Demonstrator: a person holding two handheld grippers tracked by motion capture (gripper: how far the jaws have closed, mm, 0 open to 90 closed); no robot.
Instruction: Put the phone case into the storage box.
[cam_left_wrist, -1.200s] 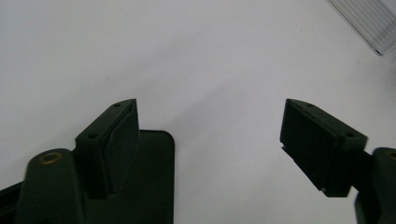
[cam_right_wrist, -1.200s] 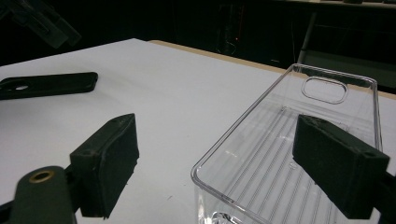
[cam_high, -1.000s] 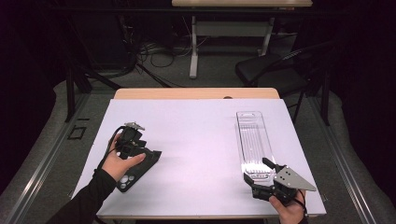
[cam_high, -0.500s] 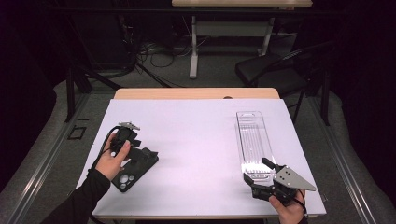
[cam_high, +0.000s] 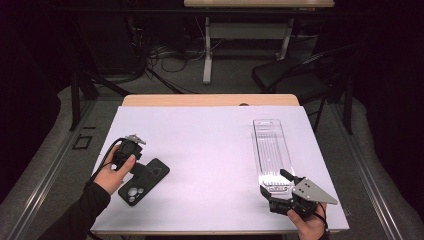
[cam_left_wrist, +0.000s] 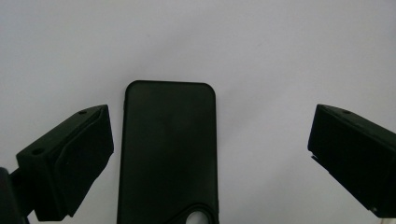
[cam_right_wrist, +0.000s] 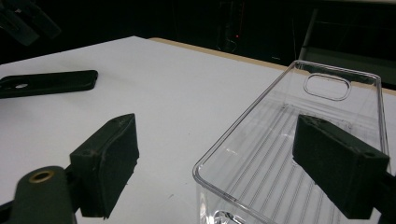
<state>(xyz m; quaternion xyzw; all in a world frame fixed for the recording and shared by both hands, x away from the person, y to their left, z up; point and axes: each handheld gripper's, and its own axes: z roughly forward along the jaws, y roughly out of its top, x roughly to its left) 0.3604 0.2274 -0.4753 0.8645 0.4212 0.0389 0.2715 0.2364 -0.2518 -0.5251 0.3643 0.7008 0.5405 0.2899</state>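
Your left tool (cam_left_wrist: 210, 158) has just been spreading wide — the black phone case (cam_high: 144, 181) lies released between its jaws, flat on the counter (cam_high: 210, 150). Your right tool (cam_high: 282, 192) gapes beside the clear tray (cam_high: 272, 152), well apart from the case.

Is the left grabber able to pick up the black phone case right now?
Probably yes. The left gripper has just been opening its jaws, and they now stand wide on either side of the black phone case without touching it. The case lies flat on the white table with nothing in the way.
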